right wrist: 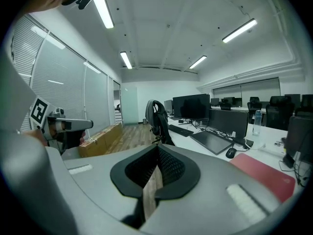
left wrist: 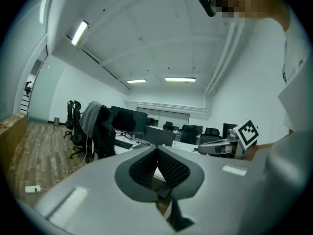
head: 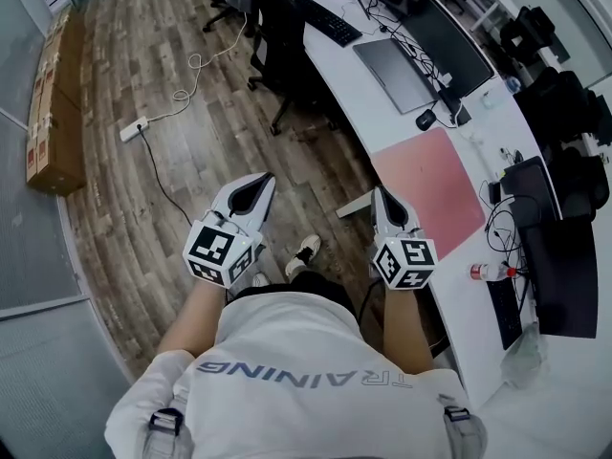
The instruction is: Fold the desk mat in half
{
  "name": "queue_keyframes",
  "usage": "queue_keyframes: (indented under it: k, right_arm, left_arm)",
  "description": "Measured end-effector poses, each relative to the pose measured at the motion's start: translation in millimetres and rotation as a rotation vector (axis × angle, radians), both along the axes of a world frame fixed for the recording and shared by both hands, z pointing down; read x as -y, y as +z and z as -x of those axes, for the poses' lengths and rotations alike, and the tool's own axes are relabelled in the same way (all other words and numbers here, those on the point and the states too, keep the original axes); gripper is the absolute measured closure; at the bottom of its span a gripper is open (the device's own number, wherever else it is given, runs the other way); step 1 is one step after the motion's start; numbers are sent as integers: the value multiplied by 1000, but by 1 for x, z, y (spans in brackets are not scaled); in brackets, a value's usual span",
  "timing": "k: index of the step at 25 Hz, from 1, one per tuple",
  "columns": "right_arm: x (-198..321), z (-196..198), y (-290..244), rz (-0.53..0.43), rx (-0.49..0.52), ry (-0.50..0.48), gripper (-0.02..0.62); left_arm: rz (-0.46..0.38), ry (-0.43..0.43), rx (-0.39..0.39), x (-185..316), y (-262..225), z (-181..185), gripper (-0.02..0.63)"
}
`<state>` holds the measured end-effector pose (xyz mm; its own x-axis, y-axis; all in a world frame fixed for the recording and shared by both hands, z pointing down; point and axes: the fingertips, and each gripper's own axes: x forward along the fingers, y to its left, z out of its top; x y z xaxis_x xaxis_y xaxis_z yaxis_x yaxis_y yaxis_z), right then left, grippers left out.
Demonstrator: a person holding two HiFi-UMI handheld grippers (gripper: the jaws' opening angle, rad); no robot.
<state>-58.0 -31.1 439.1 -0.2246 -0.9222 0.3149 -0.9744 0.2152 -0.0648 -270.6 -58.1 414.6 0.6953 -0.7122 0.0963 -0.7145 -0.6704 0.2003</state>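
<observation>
The pink desk mat (head: 430,189) lies flat and unfolded on the white desk (head: 382,127) at the right of the head view. It shows as a red sheet (right wrist: 266,177) at the lower right of the right gripper view. Both grippers are held at waist height over the wooden floor, short of the desk. My left gripper (head: 263,180) is shut and holds nothing, its tips meeting (left wrist: 157,150). My right gripper (head: 381,191) is also shut and empty (right wrist: 157,148), just left of the mat's near corner.
Beyond the mat on the desk are a grey pad (head: 394,73), a mouse (head: 426,120), a keyboard (head: 327,19) and a monitor (head: 445,41). A bottle (head: 488,272) lies near cables. An office chair (head: 287,55), a power strip (head: 133,128) and cardboard boxes (head: 55,103) are on the floor.
</observation>
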Motion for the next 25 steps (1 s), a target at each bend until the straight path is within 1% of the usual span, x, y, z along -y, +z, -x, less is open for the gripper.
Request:
queue_keyframes:
  k: [6,10,13,17,21,25]
  right_arm:
    - [52,-40,-9,-31,18,28,578]
    - [86,-86,-20,-60,9,77,578]
    - [109,-123,-21,-58,21,98,578]
    - [126,-170,-16,-55,55,162,578]
    - [135,-218,-9,-54,83,234,578]
    - [136,-256,2,-32,89,313,578]
  left_arm:
    - [2,20,4,58,-8,-41,606]
    - [3,56,9,96,-15,-83,606]
    - [3,75,20,122,-18,-120,606]
    - [3,136,37,156,-23,-171,606]
    - [16,193,57,181,-14,-220,606]
    - [33,278,68,200,-7,-269,606]
